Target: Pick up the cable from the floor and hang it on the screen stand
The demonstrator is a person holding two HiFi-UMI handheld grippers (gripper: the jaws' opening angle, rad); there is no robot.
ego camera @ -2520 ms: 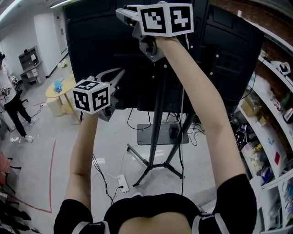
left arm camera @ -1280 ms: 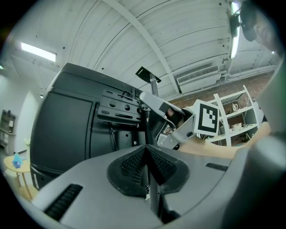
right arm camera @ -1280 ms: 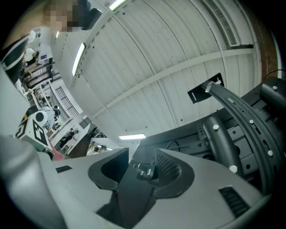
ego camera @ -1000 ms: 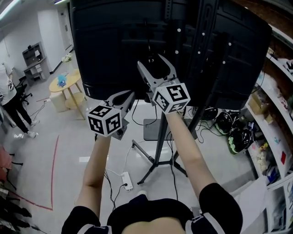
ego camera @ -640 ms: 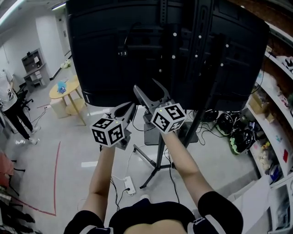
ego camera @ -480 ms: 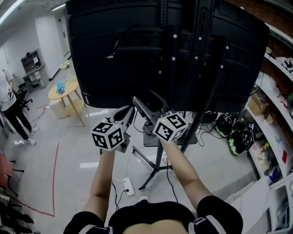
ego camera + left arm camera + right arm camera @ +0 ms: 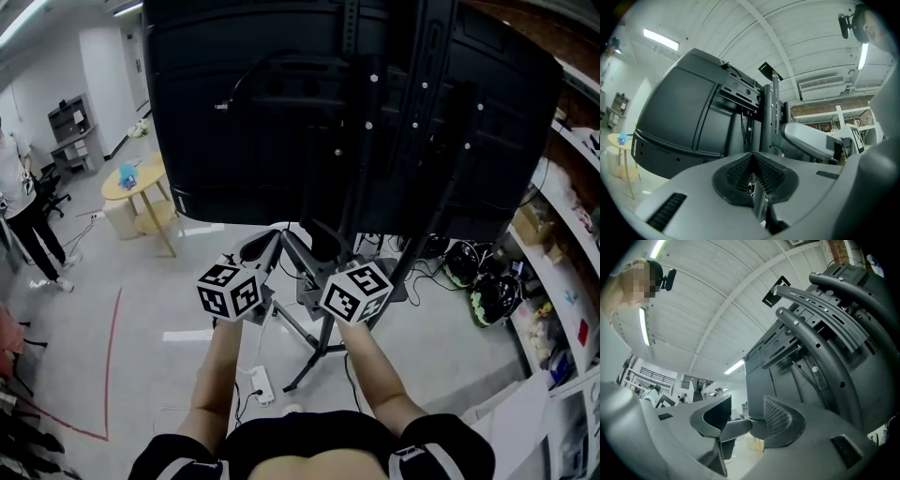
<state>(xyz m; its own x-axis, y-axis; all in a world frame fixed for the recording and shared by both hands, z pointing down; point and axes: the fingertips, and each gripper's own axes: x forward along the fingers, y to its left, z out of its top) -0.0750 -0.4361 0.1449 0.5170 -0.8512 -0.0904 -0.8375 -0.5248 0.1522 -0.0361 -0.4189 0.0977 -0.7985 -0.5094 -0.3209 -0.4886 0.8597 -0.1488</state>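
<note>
A thin dark cable (image 7: 234,86) hangs in a loop on the back of the big black screen (image 7: 281,141), by the bracket of the screen stand (image 7: 422,112). Both grippers sit low, under the screen's bottom edge. My left gripper (image 7: 262,244) is shut with its pads meeting and nothing between them (image 7: 752,158). Beside it on the right, my right gripper (image 7: 305,240) is open and its jaws are closing, with nothing between them (image 7: 747,417). The right gripper view looks up along the stand's curved bracket arms (image 7: 820,319).
The stand's legs (image 7: 314,349) spread over the floor just ahead, with a white power strip (image 7: 253,381) and loose cords by them. At the left stand a round yellow table (image 7: 131,184) and a person (image 7: 23,202). Shelves (image 7: 567,281) and dark helmets (image 7: 487,286) fill the right side.
Both grippers have come down from the back of the screen to below its bottom edge. The right gripper's jaws stand a little narrower. The cable stays hanging on the screen.
</note>
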